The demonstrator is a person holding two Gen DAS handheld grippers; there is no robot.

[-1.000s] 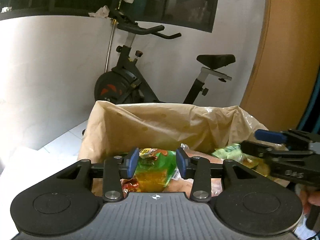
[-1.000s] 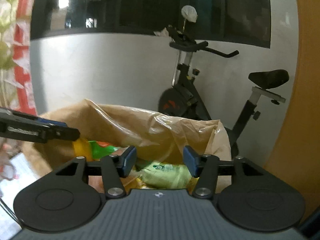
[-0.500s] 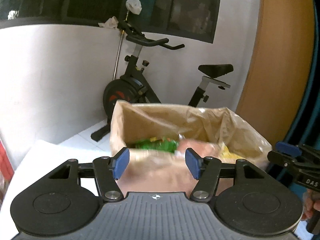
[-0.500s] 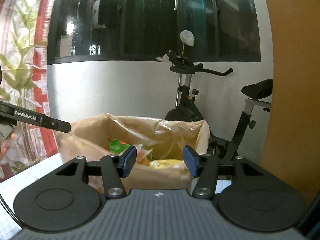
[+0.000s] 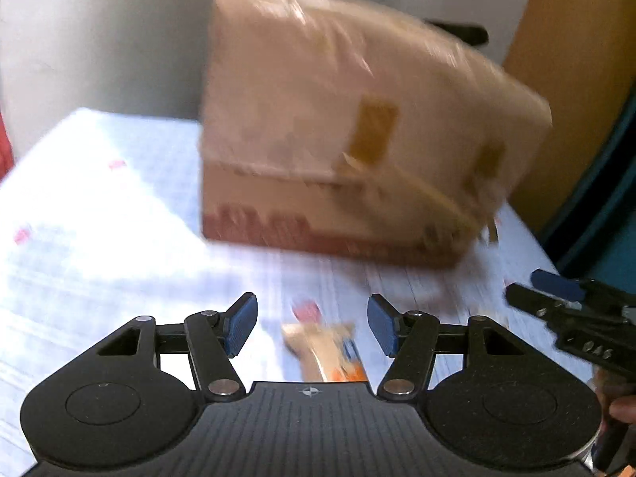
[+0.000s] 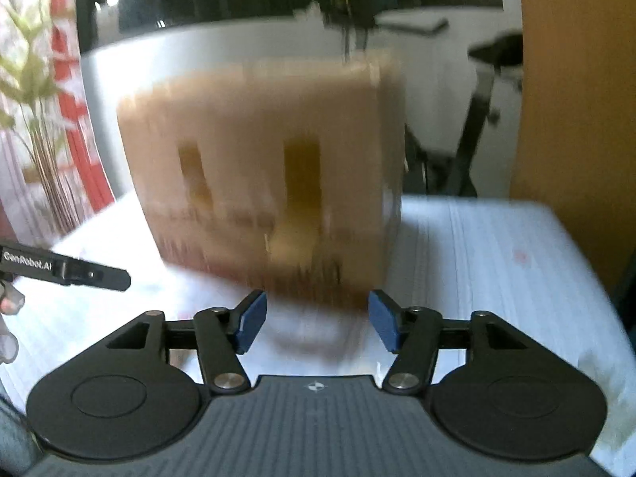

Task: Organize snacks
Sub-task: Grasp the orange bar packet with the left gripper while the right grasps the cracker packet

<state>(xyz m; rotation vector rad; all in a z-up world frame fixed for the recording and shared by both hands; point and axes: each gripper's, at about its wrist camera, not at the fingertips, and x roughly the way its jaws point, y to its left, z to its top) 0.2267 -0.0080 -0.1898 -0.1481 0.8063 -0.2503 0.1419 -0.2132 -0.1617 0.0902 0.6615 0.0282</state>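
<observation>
Left wrist: snack packet [image 5: 324, 351] before box [image 5: 342, 135]

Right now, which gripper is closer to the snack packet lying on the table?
Left. The left gripper hangs open directly over the snack packet, framing it between its fingers. The right gripper sits off to the packet's right, also open.

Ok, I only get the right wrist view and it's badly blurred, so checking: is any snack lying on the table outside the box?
Observer: Yes. The left wrist view shows a snack packet lying on the white table cover, on the near side of the cardboard box.
Operator: Where is it relative to the left gripper?
Observer: Right in front of the left gripper, in line with the gap between its open fingers, not gripped.
</observation>
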